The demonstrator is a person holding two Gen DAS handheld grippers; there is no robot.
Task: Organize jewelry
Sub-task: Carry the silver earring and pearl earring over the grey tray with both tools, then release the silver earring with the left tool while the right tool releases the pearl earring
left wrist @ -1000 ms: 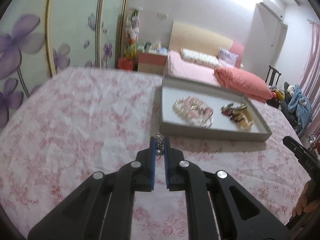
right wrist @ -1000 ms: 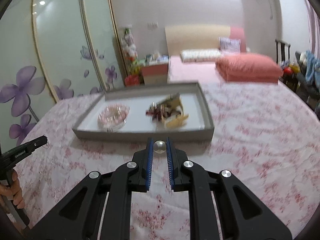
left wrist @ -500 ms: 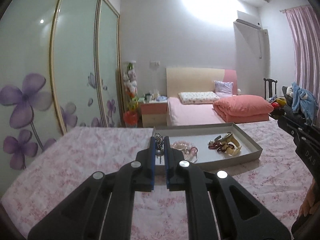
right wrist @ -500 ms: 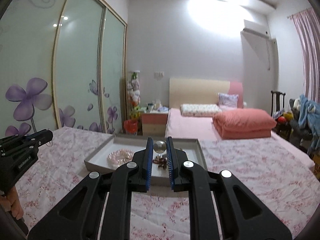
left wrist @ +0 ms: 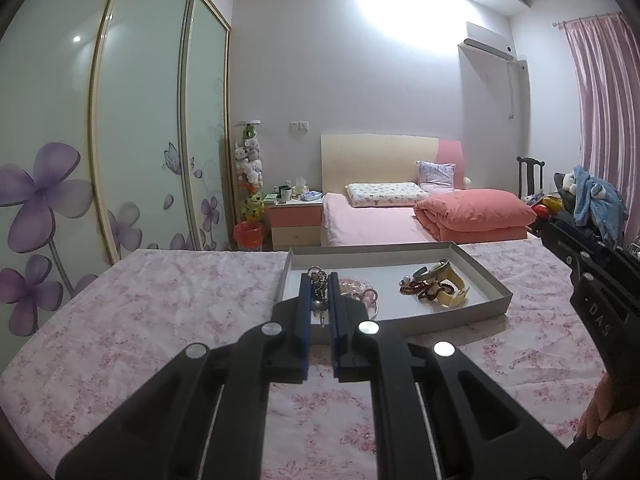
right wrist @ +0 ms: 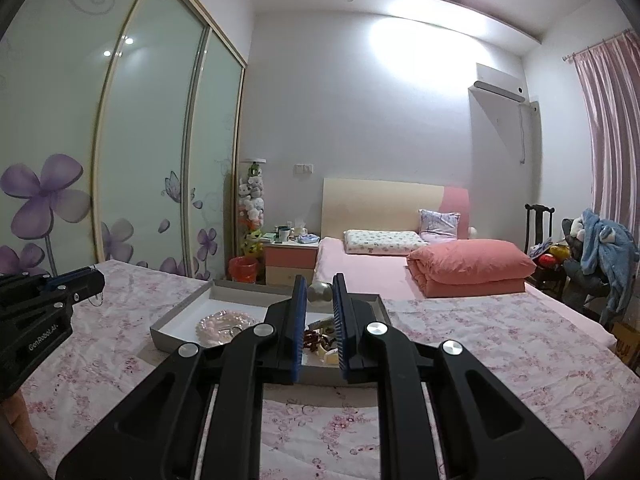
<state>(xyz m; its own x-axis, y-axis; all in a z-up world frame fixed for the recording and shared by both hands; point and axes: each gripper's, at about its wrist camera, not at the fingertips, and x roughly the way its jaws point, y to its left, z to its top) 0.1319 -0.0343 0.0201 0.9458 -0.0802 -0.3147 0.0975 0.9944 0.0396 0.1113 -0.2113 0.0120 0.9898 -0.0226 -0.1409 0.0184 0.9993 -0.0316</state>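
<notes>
A grey shallow tray [left wrist: 480, 304] lies on a pink floral bedspread [left wrist: 160, 320]. In it lie a pink bead bracelet [left wrist: 356, 285] and a heap of dark red beads with a cream bangle [left wrist: 436, 290]. My left gripper [left wrist: 320, 280] is shut on a dangling silver chain piece [left wrist: 319, 296], held above the tray's near left corner. My right gripper [right wrist: 320, 292] is shut on a round silver bead [right wrist: 320, 292], raised over the tray [right wrist: 176, 326]. The bracelet [right wrist: 224, 322] lies left of its fingers. Each gripper also shows at the edge of the other's view.
A second bed with a folded coral quilt [left wrist: 474, 210] and pillows stands behind. A nightstand [left wrist: 296, 220] and a red bin [left wrist: 248, 236] sit by the sliding wardrobe doors [left wrist: 140, 140]. A chair piled with clothes [right wrist: 600, 256] is at the right.
Both grippers lifted and tilted up from the bedspread, so the room now fills the views. Each kept its piece pinched. The tray now sits lower behind the fingertips.
</notes>
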